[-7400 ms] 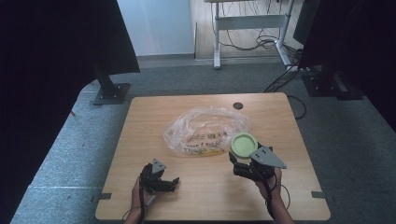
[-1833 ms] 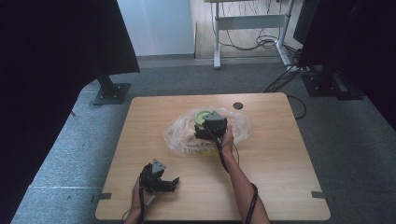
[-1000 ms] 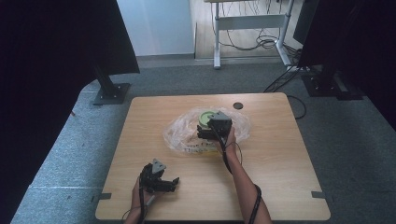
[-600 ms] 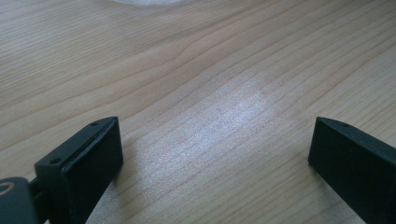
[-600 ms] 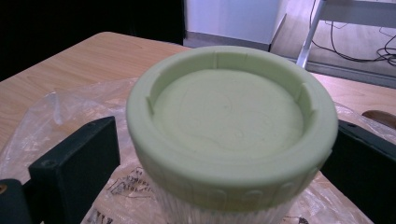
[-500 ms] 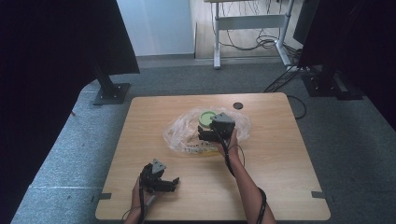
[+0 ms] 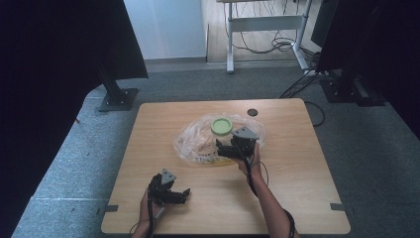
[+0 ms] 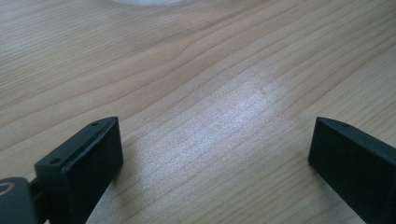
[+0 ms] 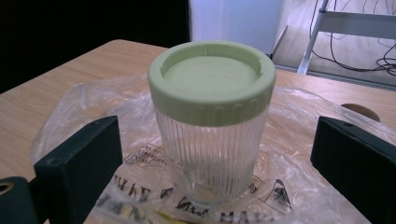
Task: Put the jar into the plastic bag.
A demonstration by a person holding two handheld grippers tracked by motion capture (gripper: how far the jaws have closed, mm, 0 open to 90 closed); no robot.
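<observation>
Right gripper (image 9: 215, 154): jaws spread wide, holding nothing. The jar (image 9: 212, 121) stands upright between and just beyond the two jaws, apart from both. The jar is clear ribbed glass with a pale green lid (image 9: 212, 77) seated on top. It rests on a crumpled clear plastic bag (image 9: 289, 140) printed with dark lettering. In the high view, the right gripper (image 7: 229, 148) is over the bag (image 7: 193, 141) near the middle of the tabletop (image 7: 297, 163), with the jar (image 7: 221, 127) toward the far edge.

Left gripper (image 7: 179, 196): jaws spread wide, empty, low over bare wood near the tabletop's near edge, left of centre, well apart from the bag.
</observation>
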